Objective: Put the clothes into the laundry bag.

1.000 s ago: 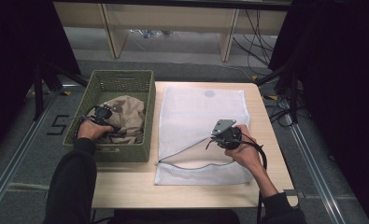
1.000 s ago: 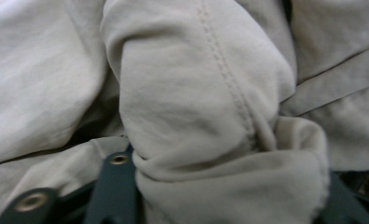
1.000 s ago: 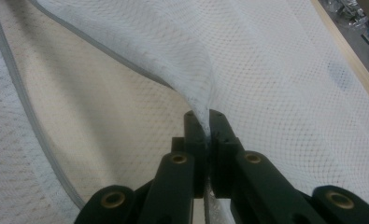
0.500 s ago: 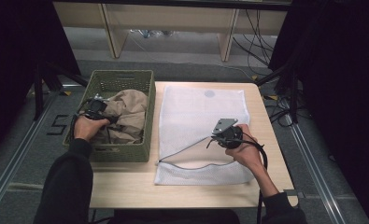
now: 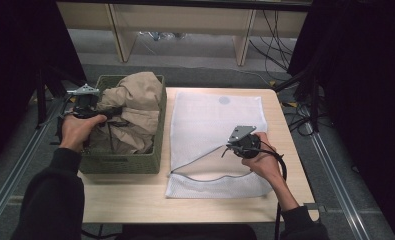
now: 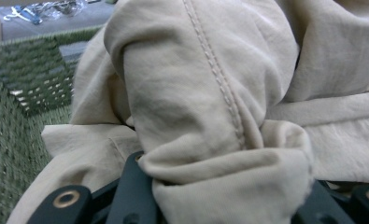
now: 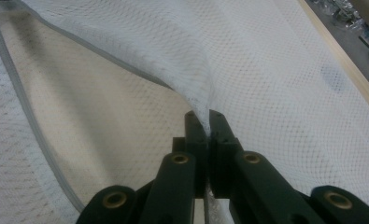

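A beige garment (image 5: pixel 137 100) bulges up out of the green basket (image 5: pixel 120 164) at the table's left. My left gripper (image 5: pixel 116 110) is shut on a fold of it; its jaws have closed further onto the cloth within the last second. In the left gripper view the bunched garment (image 6: pixel 210 93) fills the space between the jaws of that gripper (image 6: pixel 224 210). A white mesh laundry bag (image 5: pixel 210 120) lies flat on the table. My right gripper (image 5: pixel 225 149) is shut on its upper layer near the zipped opening. The right gripper view has the gripper (image 7: pixel 209 126) pinching the mesh (image 7: pixel 275 84) and holding the mouth open.
The wooden table (image 5: pixel 135 195) ends just right of the bag. The grey zip edge (image 7: pixel 32 107) curves around the bag's open mouth. Basket wall (image 6: pixel 23 84) rises to the left of the garment. Metal rails run along the floor on both sides.
My left gripper has risen and drawn the beige garment up above the basket rim. The right gripper has stayed in place, holding the mesh bag.
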Demonstrator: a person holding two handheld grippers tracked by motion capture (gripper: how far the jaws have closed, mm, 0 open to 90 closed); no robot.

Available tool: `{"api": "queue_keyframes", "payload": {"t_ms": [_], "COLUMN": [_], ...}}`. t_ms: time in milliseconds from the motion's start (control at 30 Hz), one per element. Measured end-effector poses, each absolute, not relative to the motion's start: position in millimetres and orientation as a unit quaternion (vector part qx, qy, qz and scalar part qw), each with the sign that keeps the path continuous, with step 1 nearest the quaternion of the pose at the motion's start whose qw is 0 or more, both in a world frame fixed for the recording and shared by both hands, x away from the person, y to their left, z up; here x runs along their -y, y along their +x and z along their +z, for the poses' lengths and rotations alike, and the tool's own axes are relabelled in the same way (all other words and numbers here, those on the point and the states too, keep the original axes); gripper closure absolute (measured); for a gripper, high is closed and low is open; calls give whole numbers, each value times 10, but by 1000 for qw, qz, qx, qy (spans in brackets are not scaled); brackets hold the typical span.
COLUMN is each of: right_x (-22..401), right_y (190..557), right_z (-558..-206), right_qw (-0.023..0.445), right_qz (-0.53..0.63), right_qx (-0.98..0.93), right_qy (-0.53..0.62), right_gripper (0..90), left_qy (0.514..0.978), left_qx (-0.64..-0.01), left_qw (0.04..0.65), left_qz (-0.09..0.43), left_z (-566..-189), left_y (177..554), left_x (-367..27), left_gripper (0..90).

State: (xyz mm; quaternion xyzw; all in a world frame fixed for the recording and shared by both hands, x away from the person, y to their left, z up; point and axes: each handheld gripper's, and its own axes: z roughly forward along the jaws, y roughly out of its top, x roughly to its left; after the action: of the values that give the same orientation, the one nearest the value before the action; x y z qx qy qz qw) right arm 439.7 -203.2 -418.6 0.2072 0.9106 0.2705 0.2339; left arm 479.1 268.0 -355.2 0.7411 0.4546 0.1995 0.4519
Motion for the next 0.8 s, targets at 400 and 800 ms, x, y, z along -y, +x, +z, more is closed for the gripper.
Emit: {"api": "queue_keyframes", "payload": {"t_ms": [400,800], "right_x": [2050,2072], "right_y": [4395,4409], "right_z": [-4162,-4145], "right_qw": [235,234], "right_qz": [272,274], "right_qx": [-909,-909], "right_qy": [211,211], "right_gripper": [893,893], "left_qy": [751,766], "left_qx": [-381,-323], "left_qw": [513,537], "left_qz": [167,145], "left_z": [-2988,-2734], "left_y": [4204,3780], "left_x": [-2498,-2171], "left_gripper": [684,685]}}
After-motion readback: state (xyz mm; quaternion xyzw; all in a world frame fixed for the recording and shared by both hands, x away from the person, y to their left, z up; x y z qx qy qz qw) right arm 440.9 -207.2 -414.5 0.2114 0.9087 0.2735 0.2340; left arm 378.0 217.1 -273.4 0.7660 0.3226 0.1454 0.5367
